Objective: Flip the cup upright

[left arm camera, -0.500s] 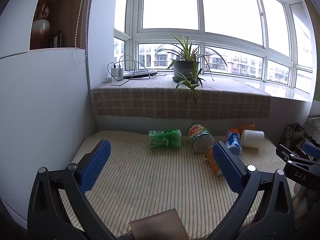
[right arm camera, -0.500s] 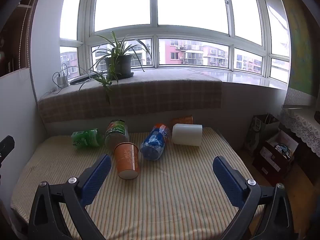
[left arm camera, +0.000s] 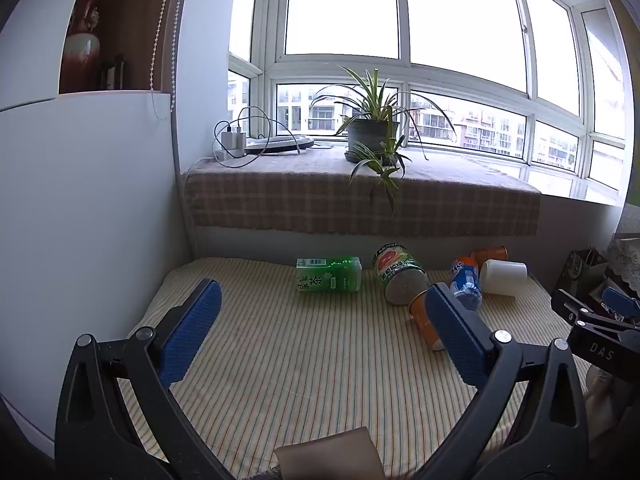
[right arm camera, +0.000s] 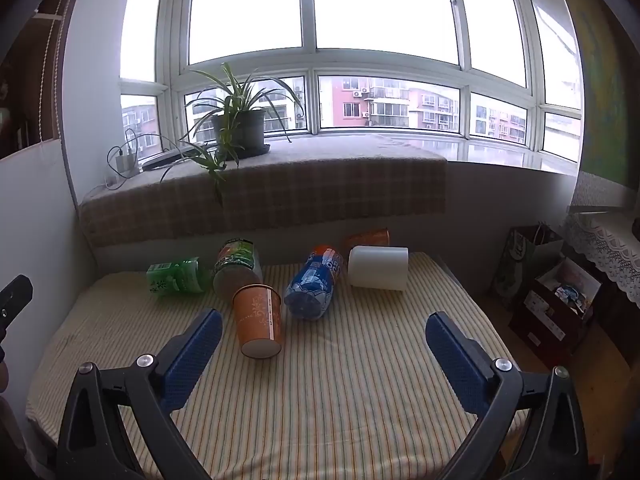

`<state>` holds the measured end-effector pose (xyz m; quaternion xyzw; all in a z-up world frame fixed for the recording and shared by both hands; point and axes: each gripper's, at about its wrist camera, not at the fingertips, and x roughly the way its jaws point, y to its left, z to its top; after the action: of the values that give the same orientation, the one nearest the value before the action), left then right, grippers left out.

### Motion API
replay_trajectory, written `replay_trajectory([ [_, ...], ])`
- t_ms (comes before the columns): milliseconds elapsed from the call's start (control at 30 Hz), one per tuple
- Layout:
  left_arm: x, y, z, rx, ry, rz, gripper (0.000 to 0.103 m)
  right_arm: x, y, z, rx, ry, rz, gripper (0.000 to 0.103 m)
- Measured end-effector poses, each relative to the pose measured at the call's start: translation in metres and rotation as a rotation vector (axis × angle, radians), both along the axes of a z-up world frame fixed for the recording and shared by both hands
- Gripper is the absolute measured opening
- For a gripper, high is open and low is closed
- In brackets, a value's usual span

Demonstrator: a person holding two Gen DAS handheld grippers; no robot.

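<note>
Striped cloth table (right arm camera: 360,380) under a bay window. Right gripper (right arm camera: 324,344) spread wide, empty, hovering above the cloth; left gripper (left arm camera: 320,332) also wide, empty. Orange cup (right arm camera: 258,322) lies on its side just beyond the right gripper's left finger, not touching. Behind it a green-labelled can (right arm camera: 236,268), green bottle (right arm camera: 176,278), blue bottle (right arm camera: 314,288), white cup (right arm camera: 378,268), second orange cup (right arm camera: 368,237), all lying down. Potted plant (right arm camera: 238,128) on the sill.

Green bottle (right arm camera: 176,276), blue bottle (right arm camera: 314,288) and white roll (right arm camera: 378,267) on striped cloth (right arm camera: 340,380); potted plant (right arm camera: 238,128) on windowsill.
</note>
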<state>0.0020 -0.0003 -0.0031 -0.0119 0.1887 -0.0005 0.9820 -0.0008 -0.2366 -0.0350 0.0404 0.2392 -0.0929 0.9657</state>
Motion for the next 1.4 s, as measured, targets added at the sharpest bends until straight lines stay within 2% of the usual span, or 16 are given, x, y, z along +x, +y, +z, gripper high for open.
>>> replay_trajectory([
  [1400, -0.0017, 0.0021, 0.0043, -0.009, 0.002, -0.004, 0.103, 0.0014, 0.0016, -0.0044, 0.014, 0.012, 0.006, 0.103],
])
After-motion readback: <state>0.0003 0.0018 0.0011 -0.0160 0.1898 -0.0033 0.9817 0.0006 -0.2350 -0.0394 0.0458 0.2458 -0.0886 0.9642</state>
